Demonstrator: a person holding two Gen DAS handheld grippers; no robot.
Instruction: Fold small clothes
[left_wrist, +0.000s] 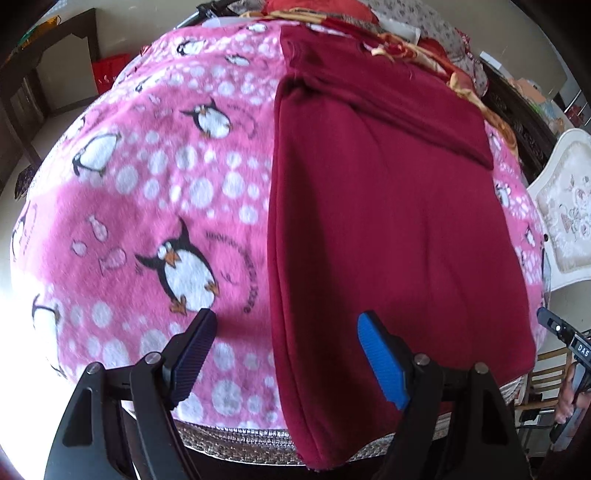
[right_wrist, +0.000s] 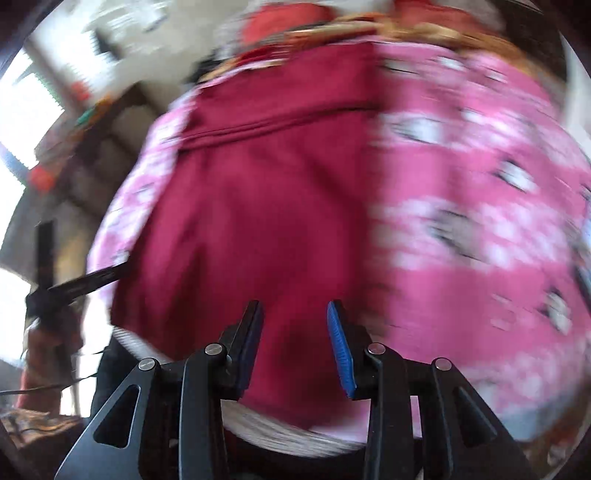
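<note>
A dark red garment lies flat and folded lengthwise on a pink penguin-print blanket; its near hem hangs over the front edge. My left gripper is open and empty above the garment's left folded edge. In the blurred right wrist view the same garment fills the middle. My right gripper is open and empty above the garment's near end. The right gripper also shows at the right edge of the left wrist view.
The blanket covers a round surface with a woven rim. Red patterned bedding lies at the back. A white chair stands at the right. Dark furniture stands at the left.
</note>
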